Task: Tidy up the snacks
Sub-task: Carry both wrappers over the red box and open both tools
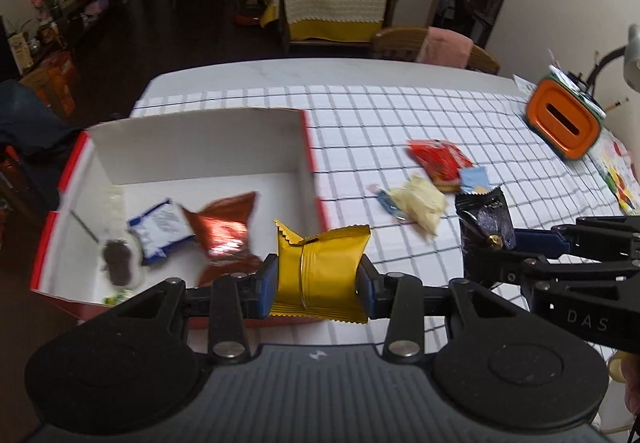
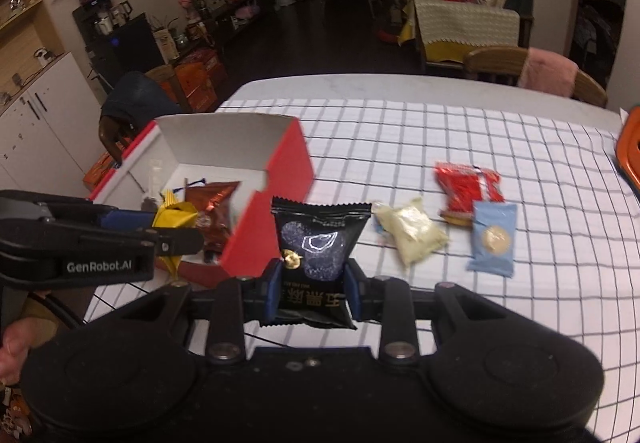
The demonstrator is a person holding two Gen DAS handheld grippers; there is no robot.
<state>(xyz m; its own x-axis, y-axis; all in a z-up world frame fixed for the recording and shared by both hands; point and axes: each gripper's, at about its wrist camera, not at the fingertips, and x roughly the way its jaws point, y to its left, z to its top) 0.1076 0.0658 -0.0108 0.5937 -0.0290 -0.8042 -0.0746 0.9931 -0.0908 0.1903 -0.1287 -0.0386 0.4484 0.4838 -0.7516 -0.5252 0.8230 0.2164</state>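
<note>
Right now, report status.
Left gripper shut on gold packet near red box. Right gripper shut on black packet. Three snacks loose on the cloth, path clear.

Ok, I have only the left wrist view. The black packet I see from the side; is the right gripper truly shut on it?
Observer: Yes. The right gripper is shut on the black packet, with one pad on each side of its lower half.
Operator: And the light blue packet? I see only a part of it.
Observer: The light blue packet lies flat and whole, with a round gold print. Its far end seems to overlap the red packet.
</note>
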